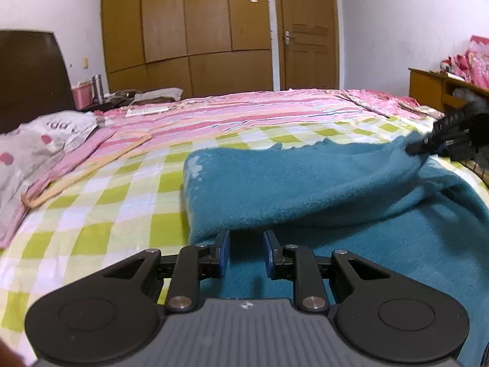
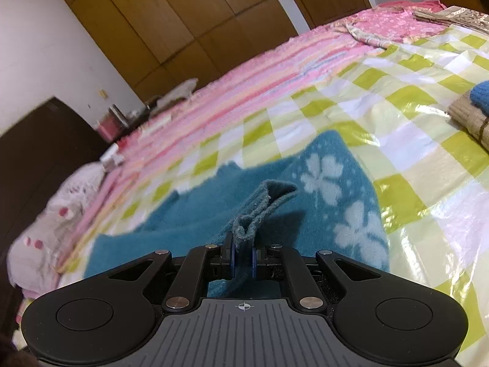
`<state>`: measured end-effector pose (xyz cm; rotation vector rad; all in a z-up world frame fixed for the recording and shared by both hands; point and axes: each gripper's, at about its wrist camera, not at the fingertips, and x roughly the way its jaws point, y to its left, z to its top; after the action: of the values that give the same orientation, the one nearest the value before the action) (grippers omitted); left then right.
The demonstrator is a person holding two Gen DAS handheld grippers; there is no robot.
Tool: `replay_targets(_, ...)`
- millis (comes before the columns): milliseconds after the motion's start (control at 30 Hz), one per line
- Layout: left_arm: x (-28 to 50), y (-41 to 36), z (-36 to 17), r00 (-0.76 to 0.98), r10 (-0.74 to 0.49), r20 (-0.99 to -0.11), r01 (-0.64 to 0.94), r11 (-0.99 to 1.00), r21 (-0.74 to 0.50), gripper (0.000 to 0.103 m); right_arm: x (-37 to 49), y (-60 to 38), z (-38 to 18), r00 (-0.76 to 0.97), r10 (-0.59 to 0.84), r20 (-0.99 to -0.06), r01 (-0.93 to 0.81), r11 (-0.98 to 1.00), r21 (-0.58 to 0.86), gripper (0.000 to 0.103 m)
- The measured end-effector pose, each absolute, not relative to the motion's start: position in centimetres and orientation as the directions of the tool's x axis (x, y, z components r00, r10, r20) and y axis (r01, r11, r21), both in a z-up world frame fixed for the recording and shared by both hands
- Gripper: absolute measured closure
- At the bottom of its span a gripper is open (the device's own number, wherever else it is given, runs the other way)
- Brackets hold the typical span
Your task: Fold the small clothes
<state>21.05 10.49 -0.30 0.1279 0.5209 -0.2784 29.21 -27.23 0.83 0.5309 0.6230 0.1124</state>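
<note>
One teal cloth lies on the bed. The right hand-held gripper pinches its edge; the left hand-held gripper is released.

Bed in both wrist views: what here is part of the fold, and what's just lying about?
In the job:
teal towel
right gripper, shut on its bunched edge
left gripper, nothing between its fingers

Lying about:
grey dotted pillow
pink floral fabric
folded tan and blue cloths

Both grippers, left gripper and right gripper: black linkage arms, silver rivets, blue pads (ribbed grey housing at bottom centre).
</note>
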Motion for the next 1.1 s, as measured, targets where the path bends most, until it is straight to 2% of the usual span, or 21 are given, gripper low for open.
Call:
replay_targets(133, 21.6, 9.2, 0.4, 0.838, -0.236, -0.492, 0.305, 0.950, 0.063, 0.073, 29.1, -28.5, 1.9, 0.839, 0.239, -0.489, 0.045, 0.865, 0.499, 0.095)
replay_targets(200, 22.1, 8.5, 0.4, 0.832, -0.235, -0.503, 0.307, 0.949, 0.064, 0.071, 29.7, -28.7, 1.1, 0.812, 0.232, -0.536, 0.066, 0.875, 0.479, 0.094)
replay_targets(333, 22.8, 7.9, -0.4, 0.793, -0.229, -0.564, 0.324, 0.943, 0.074, 0.070, 30.3, -28.9, -0.5, 0.762, 0.217, -0.610, 0.109, 0.885, 0.452, 0.084)
replay_targets(467, 22.2, 8.4, 0.2, 0.781, -0.238, -0.577, 0.339, 0.938, 0.072, 0.070, 28.7, -29.4, 0.6, 0.786, 0.163, -0.596, 0.129, 0.900, 0.416, 0.077)
replay_targets(567, 22.4, 8.9, 1.5, 0.796, -0.251, -0.551, 0.322, 0.946, 0.034, 0.070, 27.2, -29.1, 2.4, 0.824, 0.129, -0.551, 0.094, 0.929, 0.358, 0.077)
replay_targets(733, 24.3, 7.8, 2.4, 0.827, -0.251, -0.503, 0.285, 0.959, -0.010, 0.070, 27.7, -26.2, 3.6, 0.819, 0.227, -0.526, -0.058, 0.946, 0.318, 0.076)
replay_targets(833, 25.7, 7.0, 1.3, 0.806, -0.244, -0.540, 0.281, 0.960, -0.015, 0.070, 29.3, -24.7, 2.4, 0.770, 0.248, -0.588, -0.086, 0.953, 0.290, 0.074)
replay_targets(933, 26.9, 6.5, -0.7, 0.747, -0.209, -0.631, 0.278, 0.961, 0.011, 0.070, 31.1, -24.6, -0.1, 0.692, 0.217, -0.688, -0.037, 0.963, 0.266, 0.075)
replay_targets(1033, 26.4, 6.3, -0.8, 0.749, -0.203, -0.630, 0.285, 0.958, 0.030, 0.070, 30.2, -24.9, 0.5, 0.702, 0.222, -0.677, -0.040, 0.961, 0.273, 0.074)
replay_targets(1100, 25.7, 6.6, 0.0, 0.752, -0.224, -0.620, 0.285, 0.958, -0.001, 0.070, 29.0, -24.9, 1.4, 0.717, 0.220, -0.662, -0.057, 0.964, 0.259, 0.073)
